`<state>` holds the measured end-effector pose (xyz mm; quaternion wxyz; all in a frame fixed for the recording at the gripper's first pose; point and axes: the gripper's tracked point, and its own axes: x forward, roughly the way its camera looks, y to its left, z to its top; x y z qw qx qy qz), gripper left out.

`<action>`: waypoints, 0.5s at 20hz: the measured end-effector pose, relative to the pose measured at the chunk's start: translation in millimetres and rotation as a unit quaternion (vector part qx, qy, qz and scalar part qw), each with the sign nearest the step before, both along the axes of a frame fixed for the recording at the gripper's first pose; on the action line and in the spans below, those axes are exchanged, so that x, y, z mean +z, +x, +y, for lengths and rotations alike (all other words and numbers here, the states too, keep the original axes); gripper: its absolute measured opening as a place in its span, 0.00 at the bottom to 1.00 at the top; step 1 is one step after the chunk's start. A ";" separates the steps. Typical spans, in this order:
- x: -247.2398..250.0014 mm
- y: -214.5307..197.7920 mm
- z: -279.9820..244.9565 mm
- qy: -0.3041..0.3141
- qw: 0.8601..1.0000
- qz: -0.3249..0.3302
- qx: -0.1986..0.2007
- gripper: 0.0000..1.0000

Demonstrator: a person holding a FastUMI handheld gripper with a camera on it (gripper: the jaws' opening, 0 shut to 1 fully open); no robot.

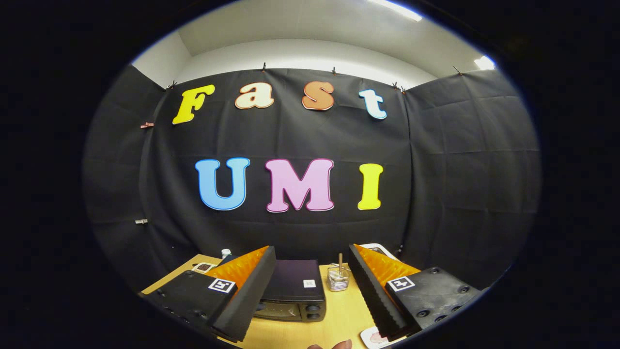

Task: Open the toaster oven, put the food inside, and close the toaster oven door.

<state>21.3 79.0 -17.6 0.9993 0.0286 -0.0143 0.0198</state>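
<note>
Gripper (pixel 312 252) was held high above the wooden table (pixel 339 315) and pitched up toward the booth's black cloth wall, so the tabletop showed just past its fingers. Its fingers (pixel 252 286) stood wide apart with nothing between them but air; they pressed on no object.

The toaster oven (pixel 294 291) sat on the table ahead of the gap between the fingers, nearer the left finger, which covered its left part. Its long axis ran left to right across the table, its dark top was flat and level, and its front face with two round knobs at the right end pointed toward the gripper. Whether its door was shut could not be told from this angle.

A small clear holder (pixel 337 278) with a stick standing upright in it stood just right of the oven. A plate (pixel 370 337) with something pinkish on it lay near the right finger's base, partly hidden by it. Fingertips of a person's hand (pixel 334 345) showed at the table's near edge.
</note>
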 end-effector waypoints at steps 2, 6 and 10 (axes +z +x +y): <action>-17.1 6.8 27.2 -0.004 1.000 0.007 0.013 0.98; -65.5 24.2 72.7 -0.003 0.998 0.044 0.032 0.98; -114.9 41.0 106.6 -0.015 0.995 0.087 0.040 0.98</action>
